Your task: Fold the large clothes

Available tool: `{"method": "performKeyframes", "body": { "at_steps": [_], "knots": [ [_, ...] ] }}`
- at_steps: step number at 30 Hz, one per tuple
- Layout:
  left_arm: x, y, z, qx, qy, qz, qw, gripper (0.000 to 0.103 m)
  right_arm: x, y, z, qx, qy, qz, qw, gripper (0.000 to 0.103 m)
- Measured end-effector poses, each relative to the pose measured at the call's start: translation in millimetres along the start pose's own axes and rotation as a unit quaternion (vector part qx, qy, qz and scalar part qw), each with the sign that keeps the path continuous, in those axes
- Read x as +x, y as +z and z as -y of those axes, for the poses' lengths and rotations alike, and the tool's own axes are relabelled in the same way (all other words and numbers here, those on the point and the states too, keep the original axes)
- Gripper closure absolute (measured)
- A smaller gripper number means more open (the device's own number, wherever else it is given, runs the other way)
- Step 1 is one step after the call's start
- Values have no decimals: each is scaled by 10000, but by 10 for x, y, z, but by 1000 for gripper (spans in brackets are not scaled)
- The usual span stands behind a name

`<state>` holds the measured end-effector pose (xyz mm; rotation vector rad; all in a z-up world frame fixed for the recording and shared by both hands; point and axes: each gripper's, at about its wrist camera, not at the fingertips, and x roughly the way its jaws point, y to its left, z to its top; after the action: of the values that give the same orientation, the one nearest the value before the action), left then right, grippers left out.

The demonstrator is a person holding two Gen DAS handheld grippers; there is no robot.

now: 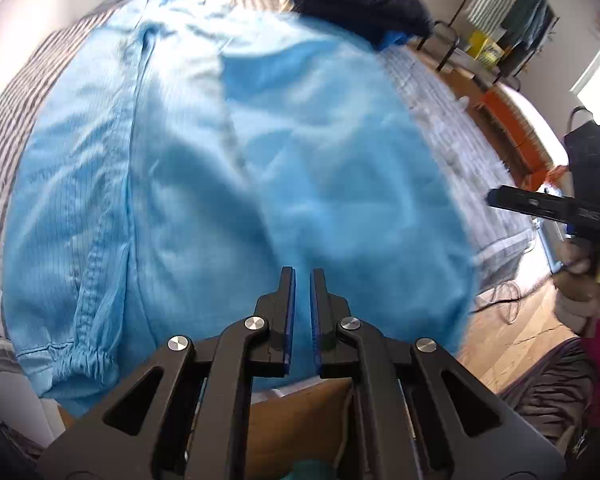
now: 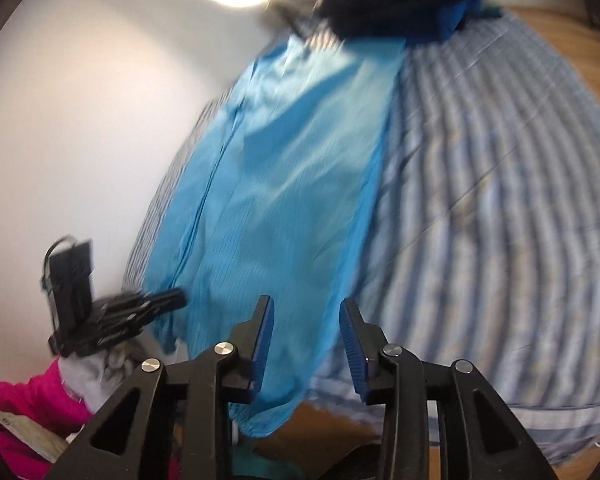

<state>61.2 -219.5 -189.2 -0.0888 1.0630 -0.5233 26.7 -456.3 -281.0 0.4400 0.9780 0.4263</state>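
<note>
With my left tongs nearly together on nothing and my right tongs apart, the blue garment, spread toward twelve o'clock on the striped bed, could slide off its near edge.

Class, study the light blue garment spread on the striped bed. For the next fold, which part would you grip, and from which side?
Probably the gathered cuff of the blue garment, approached from the near bed edge. The cuff is bunched and thick, hangs at the edge, and offers a firmer pinch than the flat cloth.
</note>
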Motion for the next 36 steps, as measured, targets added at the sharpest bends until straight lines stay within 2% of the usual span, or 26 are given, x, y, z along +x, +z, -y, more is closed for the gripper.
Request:
{"method": "performKeyframes", "body": {
  "at_steps": [2,3,4,6,9,13,19,21,23,24,25,26,27,28,30,33,36],
  "knots": [
    [-34,49,233,258,-176,53,9995,96,-147,31,109,183,-134,253,9994,65],
    [-13,82,376,395,-241,71,9989,86,-215,49,156,264,-165,354,9989,65],
    [19,105,501,487,-339,88,9982,66,-302,67,211,351,-202,492,9980,65],
    [148,185,780,633,-534,93,9965,48,-464,90,273,506,-261,792,9952,64],
    [409,271,1200,1024,-709,-96,9922,48,-646,99,341,658,-305,1092,9914,63],
    [751,375,1489,1231,-270,-175,9919,48,-698,114,461,859,-325,1243,9880,63],
    [1202,484,1460,959,253,-566,9935,48,-701,193,544,862,-272,1263,9879,63],
    [1298,433,1377,914,322,-677,9930,48,-677,244,549,828,-255,1268,9881,63],
    [1321,400,1312,873,272,-624,9939,48,-617,307,562,818,-212,1239,9887,60],
    [1312,394,1301,902,274,-571,9939,51,-578,340,566,818,-199,1216,9890,59],
    [1303,391,1293,930,284,-541,9938,65,-523,393,578,817,-197,1177,9895,59],
    [1297,397,1280,958,240,-527,9937,74,-454,456,586,817,-176,1120,9902,59],
    [1295,410,1255,977,131,-544,9936,90,-392,511,585,830,-153,1078,9906,59],
    [1286,420,1230,994,7,-572,9934,98,-296,610,586,823,-82,1021,9913,59],
    [1233,452,1169,992,-203,-552,9933,102,-129,775,561,784,72,954,9923,59],
    [1078,517,1042,672,-617,-470,9947,103,148,1035,513,722,51,879,9935,53],
    [904,572,973,510,-832,-305,9948,103,513,1346,560,825,111,732,9938,53]
  ]
}}
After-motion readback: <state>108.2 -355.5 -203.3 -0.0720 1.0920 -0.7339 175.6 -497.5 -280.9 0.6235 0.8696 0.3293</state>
